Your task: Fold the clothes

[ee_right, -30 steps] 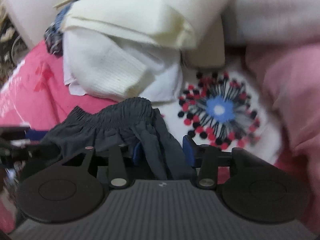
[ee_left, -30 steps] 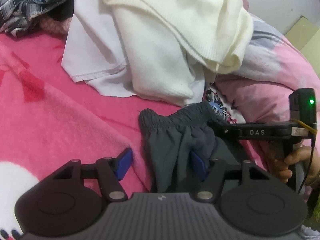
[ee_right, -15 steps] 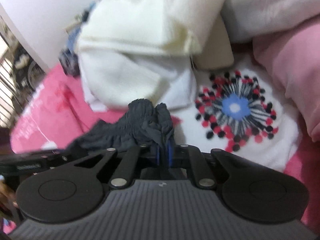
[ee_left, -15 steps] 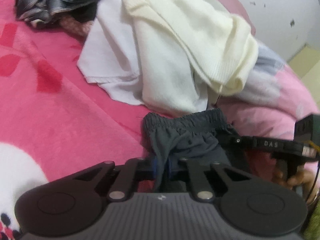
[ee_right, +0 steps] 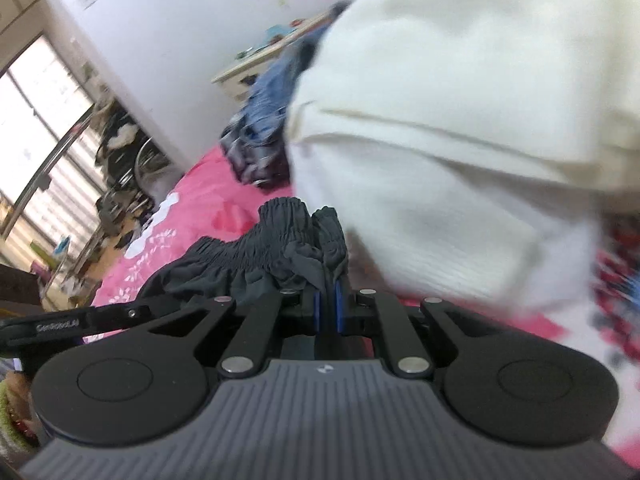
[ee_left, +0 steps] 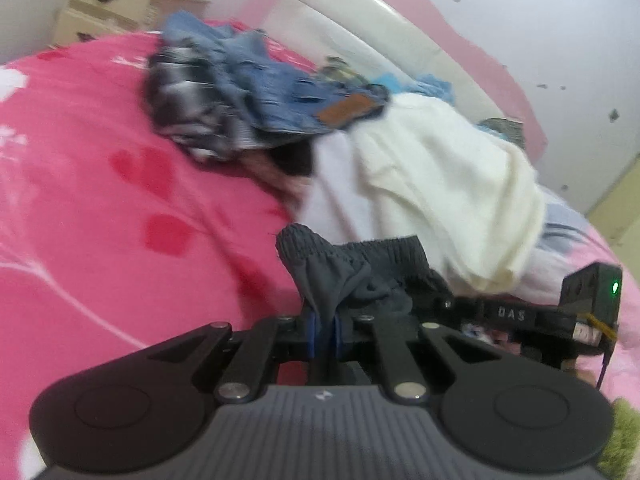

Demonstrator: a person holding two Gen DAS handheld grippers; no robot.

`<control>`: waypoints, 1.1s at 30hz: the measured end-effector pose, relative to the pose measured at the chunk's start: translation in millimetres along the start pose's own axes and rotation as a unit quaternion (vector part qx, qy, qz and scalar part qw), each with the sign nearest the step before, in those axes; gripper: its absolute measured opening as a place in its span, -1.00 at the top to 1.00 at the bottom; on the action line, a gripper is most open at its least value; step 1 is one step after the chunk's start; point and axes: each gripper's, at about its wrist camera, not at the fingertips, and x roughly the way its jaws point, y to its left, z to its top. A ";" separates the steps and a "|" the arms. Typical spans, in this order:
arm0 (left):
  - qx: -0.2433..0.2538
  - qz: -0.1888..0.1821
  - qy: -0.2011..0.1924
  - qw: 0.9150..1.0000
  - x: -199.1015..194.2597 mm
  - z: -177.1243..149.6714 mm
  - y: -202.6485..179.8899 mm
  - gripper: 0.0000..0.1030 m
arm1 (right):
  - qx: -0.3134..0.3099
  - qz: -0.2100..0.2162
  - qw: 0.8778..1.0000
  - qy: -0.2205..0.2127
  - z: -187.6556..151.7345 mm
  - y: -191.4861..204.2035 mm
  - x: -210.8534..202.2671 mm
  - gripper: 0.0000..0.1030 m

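Jaws of both the left gripper (ee_left: 325,327) and right gripper (ee_right: 329,311) are clamped on the dark grey shorts (ee_left: 352,276), whose gathered waistband bunches just ahead; a cream sweater (ee_left: 448,184) lies beyond.

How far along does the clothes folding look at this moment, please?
Done: nothing looks folded yet. In hand: the left gripper and right gripper are each shut on the waistband of the dark grey shorts. Left: folding them, then the cream sweater and jeans heaped behind.
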 end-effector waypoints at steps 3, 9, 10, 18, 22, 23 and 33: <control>0.001 0.027 0.028 0.999 19.7 -3.4 17.4 0.68 | -0.019 -0.022 0.999 0.026 7.4 9.5 36.0 0.80; -0.041 0.028 0.051 0.997 29.8 -3.8 39.2 0.18 | -0.022 -0.073 0.995 0.061 18.4 14.5 48.2 0.44; -0.044 0.029 0.042 0.998 25.5 -0.9 39.7 0.08 | -0.015 -0.071 0.996 0.060 21.5 14.6 41.7 0.44; -0.006 0.026 -0.021 0.999 -24.0 21.6 27.2 -0.12 | 0.023 -0.109 0.992 -0.058 35.2 16.6 -101.9 -0.01; 0.045 0.012 -0.031 0.998 -53.5 21.8 6.0 -0.20 | 0.020 -0.137 0.985 -0.099 25.0 38.8 -200.1 -0.01; 0.064 0.007 -0.031 0.997 -59.9 20.9 -1.8 -0.21 | 0.014 -0.144 0.984 -0.104 19.9 46.0 -222.1 -0.01; 0.216 -0.070 0.058 0.972 -82.8 -23.4 -94.2 -0.18 | 0.075 -0.187 0.979 0.032 -114.4 80.4 -296.0 0.03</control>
